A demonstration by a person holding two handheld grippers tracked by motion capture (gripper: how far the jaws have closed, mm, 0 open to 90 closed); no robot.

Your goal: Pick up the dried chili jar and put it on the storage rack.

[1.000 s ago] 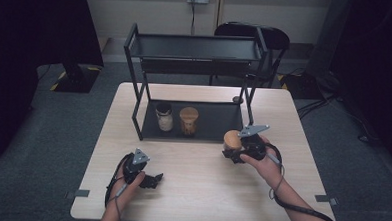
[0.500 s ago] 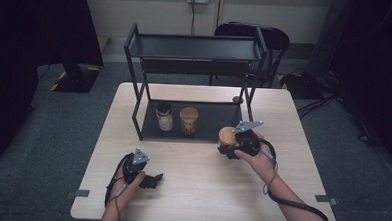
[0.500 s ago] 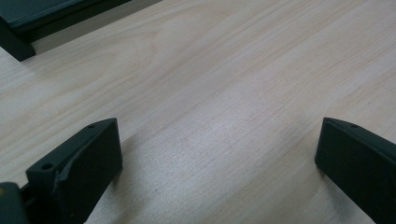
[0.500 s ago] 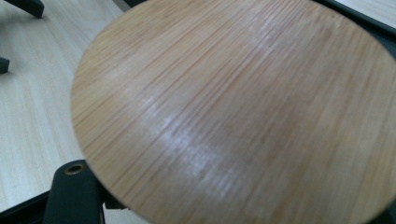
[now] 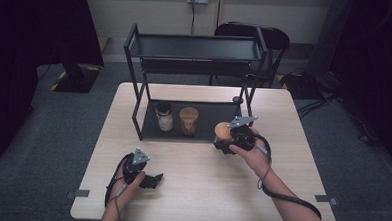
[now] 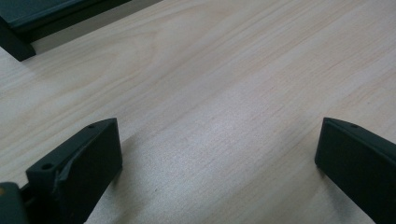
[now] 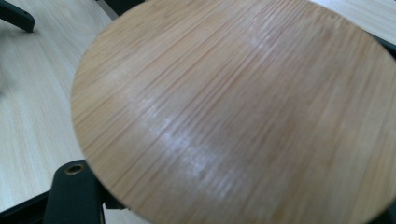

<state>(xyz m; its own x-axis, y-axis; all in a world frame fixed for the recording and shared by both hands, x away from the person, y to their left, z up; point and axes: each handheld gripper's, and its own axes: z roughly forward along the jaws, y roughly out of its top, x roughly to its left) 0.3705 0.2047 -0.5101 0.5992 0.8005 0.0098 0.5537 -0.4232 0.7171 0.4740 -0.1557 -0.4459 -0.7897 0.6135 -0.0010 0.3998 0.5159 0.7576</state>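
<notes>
Jar with a bamboo lid sat clamped upright in the right gripper, at the front right corner of the black rack. The rack's bottom shelf lay just beyond it, two jars standing at the left and bare space at the right. The left gripper, jaws wide and empty, rested well apart from the rack on the table.

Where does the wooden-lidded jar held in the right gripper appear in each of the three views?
High view: the jar sits right of centre, clamped in the right gripper, just in front of the black rack.
Left gripper view: not in it.
Right gripper view: its round wooden lid takes up most of the picture.
Shared landmark: the pale wooden table, in every view.
</notes>
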